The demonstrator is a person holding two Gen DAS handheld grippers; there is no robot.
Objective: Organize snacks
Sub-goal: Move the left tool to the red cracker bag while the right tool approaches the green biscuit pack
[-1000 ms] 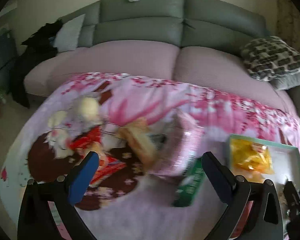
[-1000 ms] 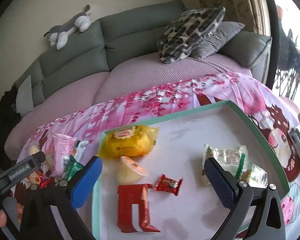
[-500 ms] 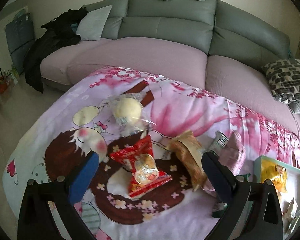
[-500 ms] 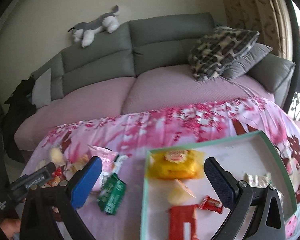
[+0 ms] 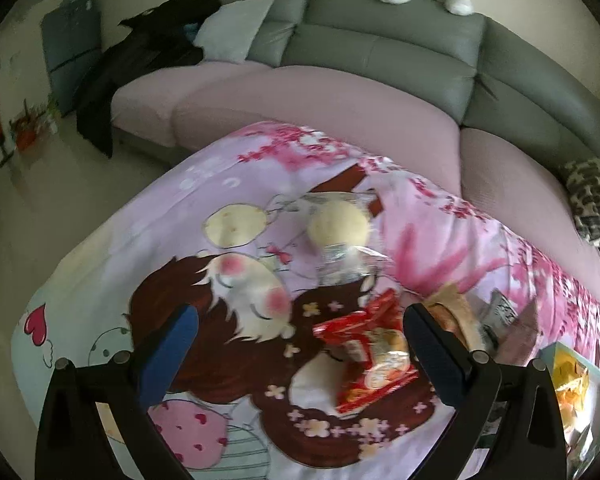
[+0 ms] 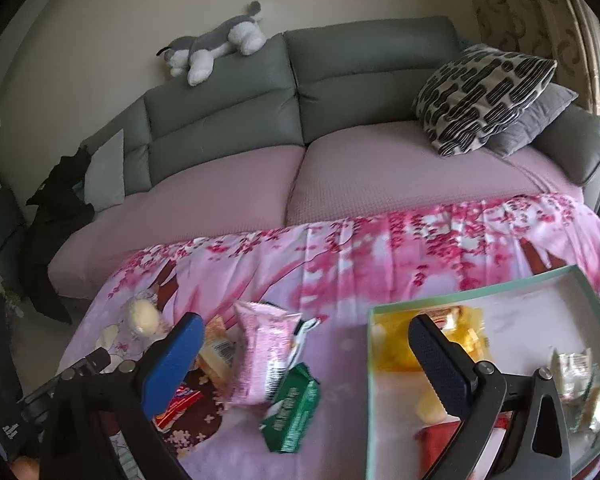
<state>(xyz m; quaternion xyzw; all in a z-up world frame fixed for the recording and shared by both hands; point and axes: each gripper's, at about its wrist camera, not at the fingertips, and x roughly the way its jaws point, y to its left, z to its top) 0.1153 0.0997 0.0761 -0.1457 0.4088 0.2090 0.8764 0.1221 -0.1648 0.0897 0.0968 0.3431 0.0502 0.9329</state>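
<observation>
Loose snacks lie on a pink cartoon-print cloth. A red packet sits just inside the right finger of my open, empty left gripper. Beyond it rests a round pale bun in clear wrap, and a tan packet lies to the right. My right gripper hangs open and empty over a pink packet and a green packet. Its right finger overlaps the green-rimmed white tray, which holds a yellow bag, a clear-wrapped snack and a red packet.
A grey sofa with pink seat covers runs behind the cloth-covered table. A plush dog lies on its backrest, patterned cushions at its right end, dark clothing at its left. The tray's corner shows at the left wrist view's right edge.
Both grippers have swung left. The left one now frames the red packet and the bun; the tray has slid to the edge. The right one shifted from the tray toward the loose snacks.
</observation>
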